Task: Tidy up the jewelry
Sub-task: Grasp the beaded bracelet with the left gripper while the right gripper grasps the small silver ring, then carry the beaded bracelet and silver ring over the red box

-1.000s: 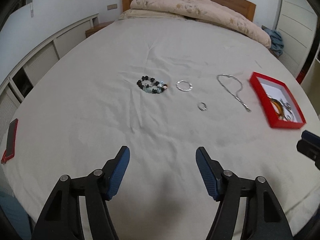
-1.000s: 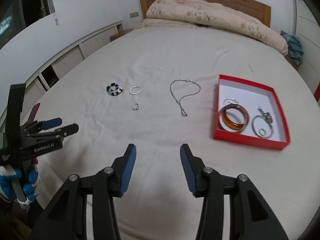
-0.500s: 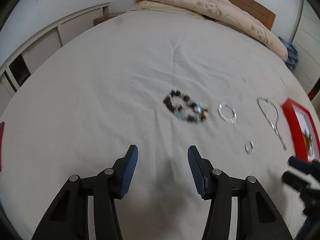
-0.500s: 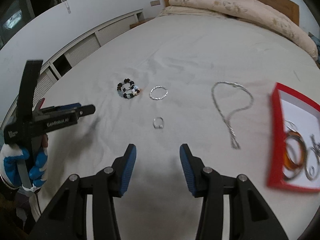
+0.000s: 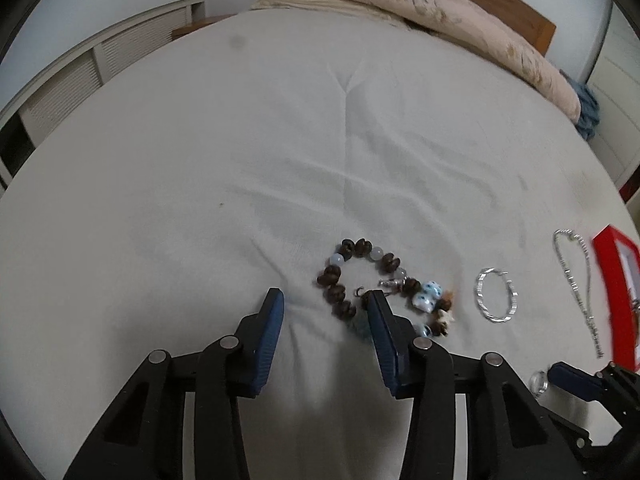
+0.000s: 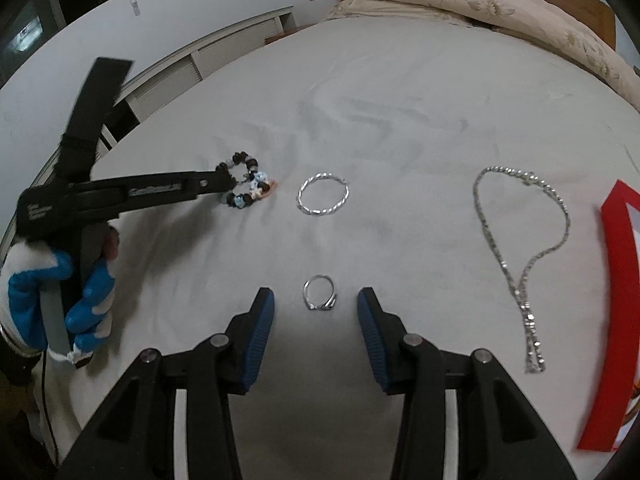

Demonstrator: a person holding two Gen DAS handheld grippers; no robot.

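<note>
While the left claw (image 5: 324, 308) was closing, nothing was gripped: its right pad stood at the near edge of the beaded bracelet (image 5: 384, 286) on the bed (image 5: 280, 140), the left pad on bare sheet. A clean pick would likely need the beads brought squarely between the pads first. Further right lay a hoop (image 6: 323, 193), then the ring (image 6: 319, 292), framed by the half-open, empty right claw (image 6: 316, 304), not touched. A low, centred pinch seemed wise. Beyond the chain (image 6: 520, 240), the red box (image 6: 616, 280) was cut off, its contents unreadable.
</note>
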